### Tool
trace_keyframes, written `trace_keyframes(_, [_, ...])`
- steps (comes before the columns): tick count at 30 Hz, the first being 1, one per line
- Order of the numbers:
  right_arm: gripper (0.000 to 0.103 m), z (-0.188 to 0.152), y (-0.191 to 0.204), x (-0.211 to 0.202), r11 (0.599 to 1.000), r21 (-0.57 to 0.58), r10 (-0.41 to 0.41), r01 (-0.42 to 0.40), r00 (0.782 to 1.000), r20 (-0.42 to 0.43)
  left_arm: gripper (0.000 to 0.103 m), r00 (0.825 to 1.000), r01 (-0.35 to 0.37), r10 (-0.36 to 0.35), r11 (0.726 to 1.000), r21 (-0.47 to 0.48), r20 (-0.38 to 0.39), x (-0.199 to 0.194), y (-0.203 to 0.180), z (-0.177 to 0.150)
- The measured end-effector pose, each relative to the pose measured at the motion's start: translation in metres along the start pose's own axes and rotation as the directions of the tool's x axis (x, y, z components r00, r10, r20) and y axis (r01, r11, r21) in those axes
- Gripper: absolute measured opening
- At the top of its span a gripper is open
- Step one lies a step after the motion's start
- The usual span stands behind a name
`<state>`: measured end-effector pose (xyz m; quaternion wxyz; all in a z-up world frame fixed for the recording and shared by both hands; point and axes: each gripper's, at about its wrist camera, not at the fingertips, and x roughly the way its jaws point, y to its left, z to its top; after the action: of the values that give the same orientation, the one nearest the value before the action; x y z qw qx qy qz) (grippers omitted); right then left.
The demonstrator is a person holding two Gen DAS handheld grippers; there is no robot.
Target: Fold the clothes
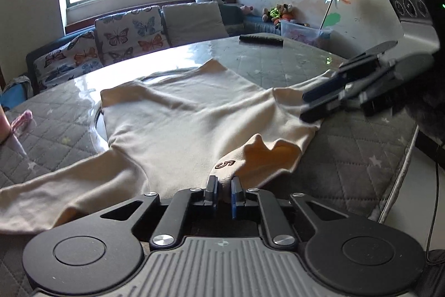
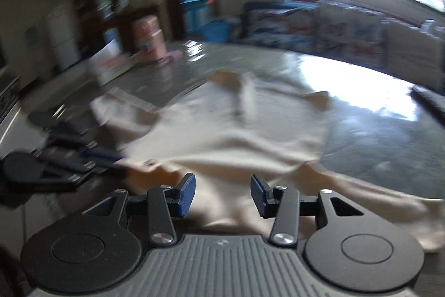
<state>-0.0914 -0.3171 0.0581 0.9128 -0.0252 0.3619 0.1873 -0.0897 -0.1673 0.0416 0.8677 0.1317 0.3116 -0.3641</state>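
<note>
A cream long-sleeved shirt (image 1: 178, 124) lies spread on the table (image 1: 353, 155), one sleeve trailing to the near left. My left gripper (image 1: 224, 185) is shut on the shirt's neckline, just below a label marked "S" (image 1: 224, 164). In the left wrist view my right gripper (image 1: 310, 105) hovers over the shirt's right shoulder. The right wrist view is blurred by motion. There my right gripper (image 2: 224, 192) stands open just above the shirt (image 2: 236, 130), nothing between its blue pads (image 2: 187, 192). My left gripper (image 2: 108, 159) shows at the left, on the shirt's edge.
The table has a grey quilted cover under clear plastic. A black remote (image 1: 261, 40) lies at its far side. Beyond are a sofa with butterfly cushions (image 1: 119, 35), a clear plastic box (image 1: 303, 32) and toys. A pink container (image 2: 148, 35) stands at the far left.
</note>
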Motion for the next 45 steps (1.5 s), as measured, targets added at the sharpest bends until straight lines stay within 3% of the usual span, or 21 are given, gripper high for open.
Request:
trace_keyframes(5, [0.034, -0.006, 0.021, 0.034, 0.999, -0.043, 0.005, -0.008, 0.998, -0.061, 0.01, 1.0, 0.005, -0.005, 1.0, 0.0, 0.006, 0.001, 0.001, 0.0])
trace_keyframes(7, [0.019, -0.011, 0.024, 0.042, 0.998, -0.062, -0.019, 0.014, 0.997, -0.079, 0.01, 1.0, 0.008, -0.008, 1.0, 0.001, 0.005, 0.001, 0.001, 0.0])
trace_keyframes(10, [0.005, -0.016, 0.026, 0.044, 0.996, -0.086, -0.041, 0.033, 0.995, -0.093, 0.01, 1.0, 0.02, -0.02, 1.0, 0.01, -0.001, 0.0, 0.001, -0.002])
trace_keyframes(17, [0.006, -0.022, 0.033, 0.032, 0.983, -0.181, 0.005, -0.038, 0.984, -0.176, 0.015, 0.997, 0.066, -0.065, 0.997, 0.027, -0.035, -0.005, 0.006, 0.0])
trace_keyframes(22, [0.012, -0.005, 0.023, 0.019, 0.983, -0.153, 0.072, -0.099, 0.982, -0.175, 0.023, 0.998, 0.062, -0.062, 0.998, 0.03, -0.023, -0.018, 0.019, 0.01])
trace_keyframes(28, [0.013, 0.026, -0.004, 0.021, 0.989, -0.141, 0.022, -0.039, 0.992, -0.123, 0.024, 0.998, -0.065, 0.065, 0.998, -0.007, 0.021, -0.012, 0.051, 0.044])
trace_keyframes(37, [0.013, 0.07, -0.084, 0.074, 0.989, -0.01, -0.147, 0.147, 0.986, -0.083, 0.024, 0.967, -0.255, 0.249, 0.953, -0.162, -0.057, 0.061, 0.119, 0.086])
trace_keyframes(41, [0.014, 0.084, -0.129, 0.105, 0.971, 0.103, -0.207, 0.215, 0.975, -0.079, 0.031, 0.951, -0.31, 0.298, 0.929, -0.203, -0.087, 0.094, 0.145, 0.101])
trace_keyframes(45, [0.015, 0.09, -0.164, 0.13, 0.949, 0.21, -0.221, 0.233, 0.972, -0.08, 0.041, 0.939, -0.344, 0.329, 0.91, -0.231, -0.101, 0.121, 0.163, 0.111])
